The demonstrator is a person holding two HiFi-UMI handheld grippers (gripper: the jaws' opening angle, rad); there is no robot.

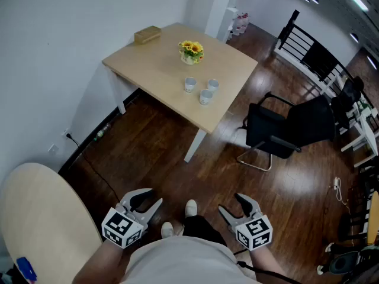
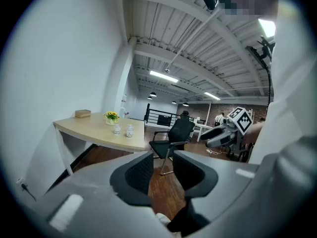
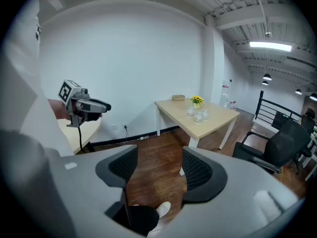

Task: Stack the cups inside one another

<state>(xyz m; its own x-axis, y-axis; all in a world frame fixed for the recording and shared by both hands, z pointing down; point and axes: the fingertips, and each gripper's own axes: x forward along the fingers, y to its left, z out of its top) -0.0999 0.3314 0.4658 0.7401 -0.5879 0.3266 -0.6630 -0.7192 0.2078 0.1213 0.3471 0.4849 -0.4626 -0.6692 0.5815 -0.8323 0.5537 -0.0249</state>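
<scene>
Three small white cups (image 1: 189,84) (image 1: 212,86) (image 1: 205,97) stand apart from one another near the front edge of a light wooden table (image 1: 154,64), far ahead of me. The right gripper view shows them small (image 3: 199,116); the left gripper view shows two of them (image 2: 116,129). My left gripper (image 1: 149,197) (image 2: 163,170) and right gripper (image 1: 230,202) (image 3: 159,167) hang close to my body above the dark wood floor. A gap shows between each pair of jaws, with only floor behind it. Neither gripper is near the cups.
A pot of yellow flowers (image 1: 191,51) and a small wooden box (image 1: 147,34) stand on the table behind the cups. A black office chair (image 1: 284,129) is to the table's right. A round pale tabletop (image 1: 41,218) lies at my left. My shoes (image 1: 190,208) show below.
</scene>
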